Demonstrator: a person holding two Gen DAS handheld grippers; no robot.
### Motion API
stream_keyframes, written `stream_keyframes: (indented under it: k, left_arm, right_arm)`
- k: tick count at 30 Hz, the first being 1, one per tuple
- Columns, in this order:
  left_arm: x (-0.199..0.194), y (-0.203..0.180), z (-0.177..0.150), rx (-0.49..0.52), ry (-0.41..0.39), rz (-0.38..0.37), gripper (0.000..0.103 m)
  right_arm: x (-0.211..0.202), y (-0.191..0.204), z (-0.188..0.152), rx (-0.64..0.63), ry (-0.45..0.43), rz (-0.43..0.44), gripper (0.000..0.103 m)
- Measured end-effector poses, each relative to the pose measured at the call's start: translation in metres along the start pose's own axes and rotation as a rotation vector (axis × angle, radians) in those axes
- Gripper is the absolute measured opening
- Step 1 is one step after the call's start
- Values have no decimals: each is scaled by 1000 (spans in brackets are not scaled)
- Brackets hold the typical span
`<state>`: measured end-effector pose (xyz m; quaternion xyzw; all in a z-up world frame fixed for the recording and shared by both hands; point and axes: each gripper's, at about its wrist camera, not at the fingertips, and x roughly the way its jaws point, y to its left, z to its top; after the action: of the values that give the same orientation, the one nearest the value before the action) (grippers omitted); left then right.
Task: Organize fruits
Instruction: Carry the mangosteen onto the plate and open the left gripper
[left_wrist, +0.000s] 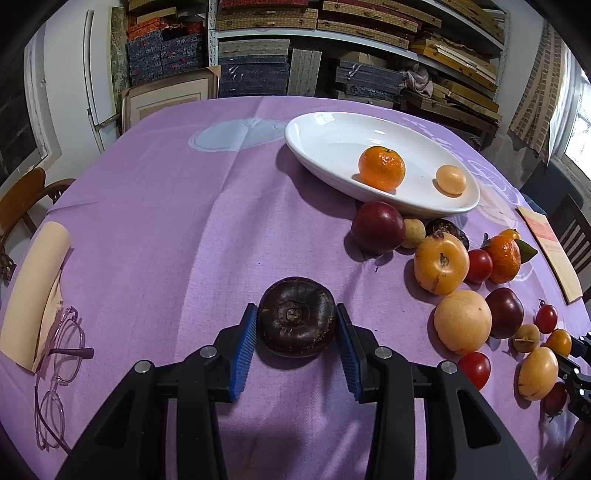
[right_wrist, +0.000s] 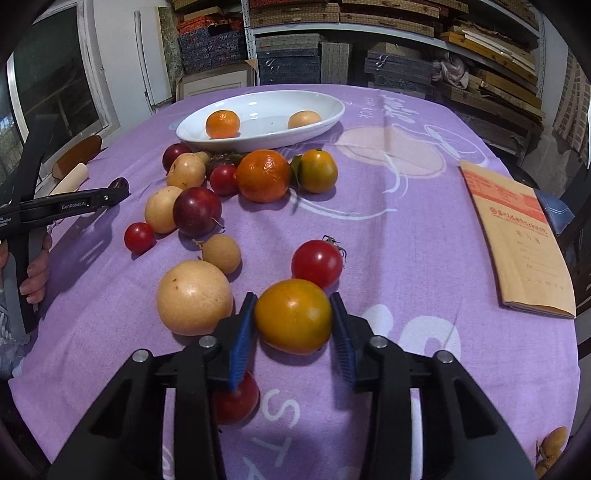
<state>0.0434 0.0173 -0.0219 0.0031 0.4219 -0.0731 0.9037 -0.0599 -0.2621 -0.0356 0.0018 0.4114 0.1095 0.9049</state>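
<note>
My left gripper is shut on a dark brown water chestnut, held just above the purple tablecloth. My right gripper is shut on an orange-green tangerine near the table's front. A white oval dish at the back holds a mandarin and a small pale orange fruit; the dish also shows in the right wrist view. Several loose fruits lie in front of the dish: plums, cherry tomatoes, pale yellow fruits, a large mandarin.
Glasses and a beige roll lie at the table's left edge. A brown notebook lies at the right. A red tomato sits under my right gripper's left finger. Shelves of boxes stand behind.
</note>
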Motion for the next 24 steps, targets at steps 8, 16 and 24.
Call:
stream_keyframes:
  k: [8,16,24]
  left_arm:
    - [-8,1,6,-12,-24,-22,42]
    - [-4,-19,64,33,-70,-3,42]
    - [38,-37,137,10,-54,1,42]
  right_arm:
    - [-18,-6,18,23,-63,20,39]
    - [-13,-1,106,-24,-148,26,39]
    - [57,28,177,-111,-80,29,39]
